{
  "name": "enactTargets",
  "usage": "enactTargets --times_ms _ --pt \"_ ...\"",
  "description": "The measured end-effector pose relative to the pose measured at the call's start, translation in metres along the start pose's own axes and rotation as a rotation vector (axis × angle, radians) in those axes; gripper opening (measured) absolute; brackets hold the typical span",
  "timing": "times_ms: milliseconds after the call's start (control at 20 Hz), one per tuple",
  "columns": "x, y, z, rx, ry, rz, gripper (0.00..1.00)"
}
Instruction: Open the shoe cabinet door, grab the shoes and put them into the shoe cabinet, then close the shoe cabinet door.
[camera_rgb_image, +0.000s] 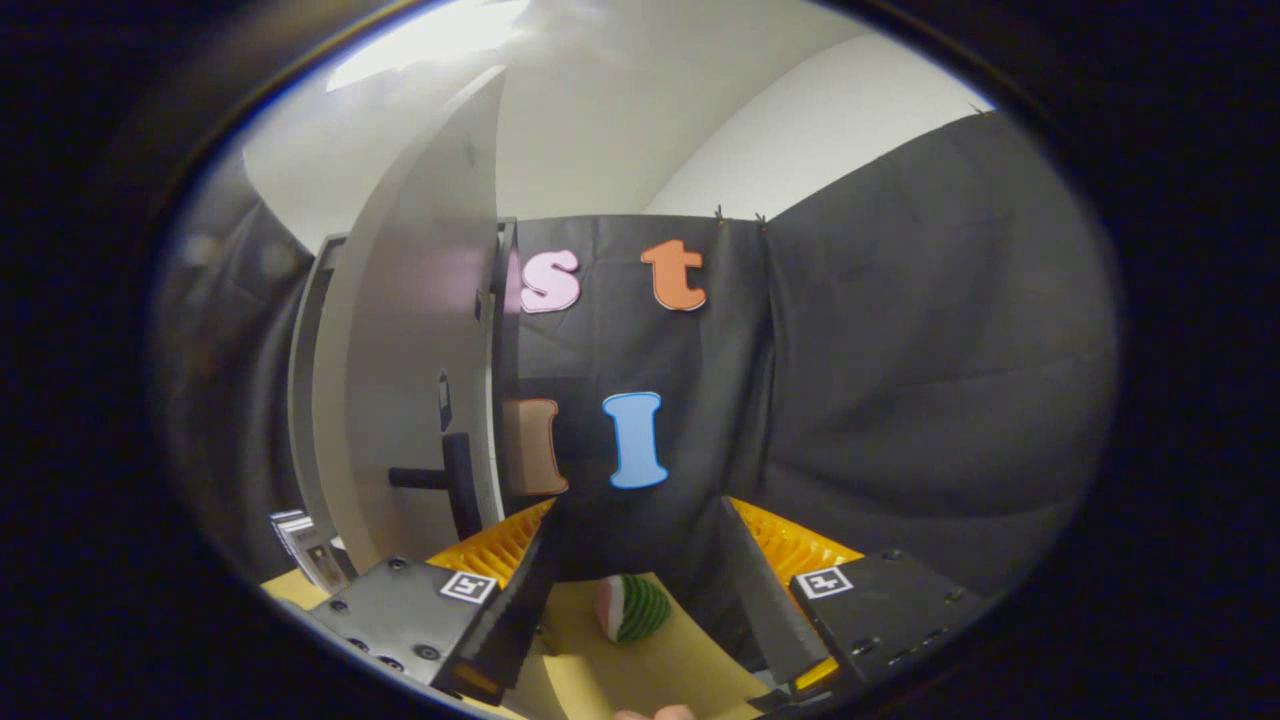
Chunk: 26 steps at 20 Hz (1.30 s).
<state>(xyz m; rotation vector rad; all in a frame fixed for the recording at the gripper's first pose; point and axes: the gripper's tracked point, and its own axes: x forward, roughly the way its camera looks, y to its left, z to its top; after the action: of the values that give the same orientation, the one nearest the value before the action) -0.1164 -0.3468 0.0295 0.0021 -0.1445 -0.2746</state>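
Observation:
The pale shoe cabinet door (410, 330) stands swung open to the left of my fingers, its edge turned toward me. A black bar handle (455, 480) sticks out low on the door. Behind the door I see part of the cabinet frame (305, 380). My gripper (638, 515) is open, right of the handle and apart from it, with nothing held between its fingers. It points up toward the black cloth wall.
A small green-striped watermelon-slice toy (632, 607) lies on the yellowish tabletop (600, 670), seen low between the fingers. A small stack of white pieces with a printed marker (305, 545) sits by the foot of the door.

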Motion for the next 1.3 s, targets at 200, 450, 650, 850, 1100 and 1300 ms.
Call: enactTargets --times_ms 200,450,650,850,1100,1300 --pt "0.004 0.006 -0.006 0.058 0.057 0.058 0.92" --pt "-0.014 0.049 -0.009 0.048 0.071 0.164 0.92" --pt "-0.022 0.087 -0.011 0.032 0.072 0.243 0.93" --pt "-0.028 0.119 -0.016 0.050 0.084 0.293 0.93" --pt "-0.029 0.157 -0.022 0.062 0.103 0.344 0.93" --pt "-0.027 0.190 -0.028 0.072 0.114 0.389 0.93"
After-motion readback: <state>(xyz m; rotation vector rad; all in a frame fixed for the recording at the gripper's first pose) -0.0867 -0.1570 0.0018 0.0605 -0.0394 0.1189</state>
